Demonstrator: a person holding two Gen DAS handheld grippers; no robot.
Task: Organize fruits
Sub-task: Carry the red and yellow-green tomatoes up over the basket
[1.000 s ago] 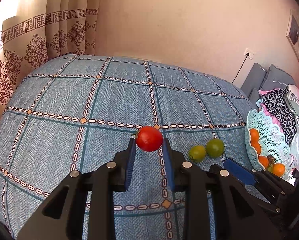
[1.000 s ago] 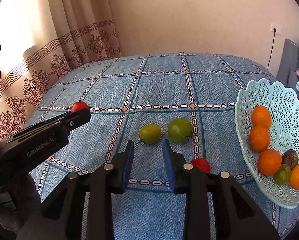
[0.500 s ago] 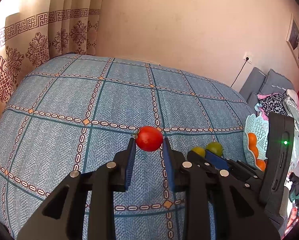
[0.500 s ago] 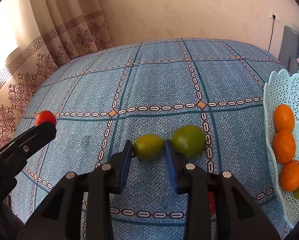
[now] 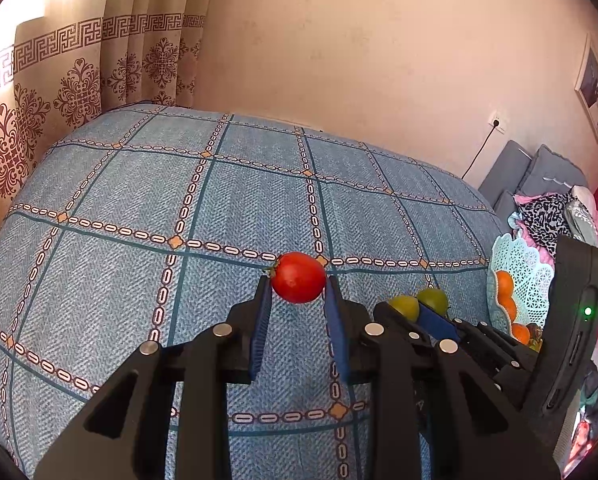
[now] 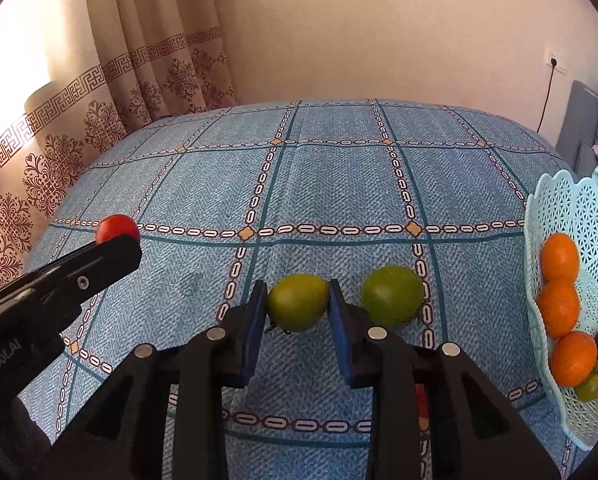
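Observation:
My left gripper [image 5: 297, 280] is shut on a red tomato [image 5: 298, 277] and holds it above the blue checked bedspread [image 5: 227, 216]. The right wrist view shows the same tomato [image 6: 117, 227] at the left gripper's tip [image 6: 115, 248]. My right gripper [image 6: 298, 286] is low over the bed and open. One blue pad stands on each side of a small green fruit [image 6: 298, 302], at or very near its skin. A bigger green fruit [image 6: 393, 296] lies just to its right. A bit of another red fruit [image 6: 419, 398] shows behind the right finger.
A pale turquoise lattice basket [image 6: 579, 208] stands at the bed's right edge, with several oranges [image 6: 559, 256] and darker fruit inside. Patterned curtains [image 6: 111, 120] hang to the left. Grey cushions and a pile of clothes [image 5: 551, 216] lie beyond the basket.
My right gripper moved forward and down until the small green fruit sat between its fingers. The left gripper kept hold of the tomato and rose a little.

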